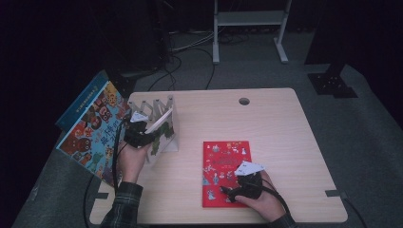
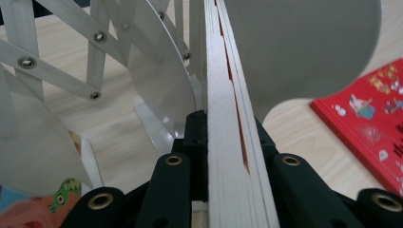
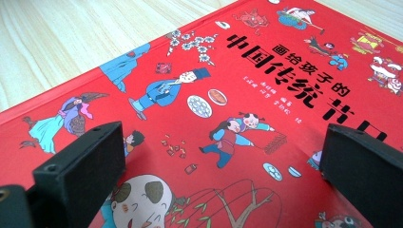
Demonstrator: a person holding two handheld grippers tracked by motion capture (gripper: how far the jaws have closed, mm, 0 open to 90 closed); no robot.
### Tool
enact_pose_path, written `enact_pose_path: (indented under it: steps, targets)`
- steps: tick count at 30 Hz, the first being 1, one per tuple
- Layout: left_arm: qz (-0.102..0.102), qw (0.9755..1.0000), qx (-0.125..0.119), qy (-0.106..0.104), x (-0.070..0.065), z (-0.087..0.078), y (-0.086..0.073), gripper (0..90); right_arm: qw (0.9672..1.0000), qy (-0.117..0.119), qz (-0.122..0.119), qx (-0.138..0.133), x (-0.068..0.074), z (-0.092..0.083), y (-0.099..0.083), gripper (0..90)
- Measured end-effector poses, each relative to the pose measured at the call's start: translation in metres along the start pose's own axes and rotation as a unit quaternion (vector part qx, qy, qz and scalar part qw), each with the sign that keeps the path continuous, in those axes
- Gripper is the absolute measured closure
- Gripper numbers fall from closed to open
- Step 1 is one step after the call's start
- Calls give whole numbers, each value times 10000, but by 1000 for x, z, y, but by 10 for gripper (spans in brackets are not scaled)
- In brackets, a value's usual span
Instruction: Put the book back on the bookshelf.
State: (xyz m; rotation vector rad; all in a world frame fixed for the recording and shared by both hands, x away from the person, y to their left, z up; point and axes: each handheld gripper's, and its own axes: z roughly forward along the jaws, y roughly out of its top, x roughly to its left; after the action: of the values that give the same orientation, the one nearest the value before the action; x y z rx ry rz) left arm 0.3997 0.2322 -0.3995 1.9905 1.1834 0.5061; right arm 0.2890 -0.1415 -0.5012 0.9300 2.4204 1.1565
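Owl book off table's left

L tongs grip book at white rack; R tongs over red book on table.

four books: one red picture book flat on the table, one thin book standing in the white expanding rack, two colourful ones left of that rack. two grippers.

A pale wooden table with a round cable hole carries a white folding metal book rack and a flat red picture book.
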Motion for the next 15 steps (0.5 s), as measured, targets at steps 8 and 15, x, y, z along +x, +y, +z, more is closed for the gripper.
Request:
enact_pose_path:
  steps: [8,15]
  targets:
    - [4,9998,-53,209,-13,10,-1,738,10000,-4,-17,-7,0,0,0,6]
    - [181,9996,64,210,-19,15,-9,708,10000,3,-4,3,0,0,0,6]
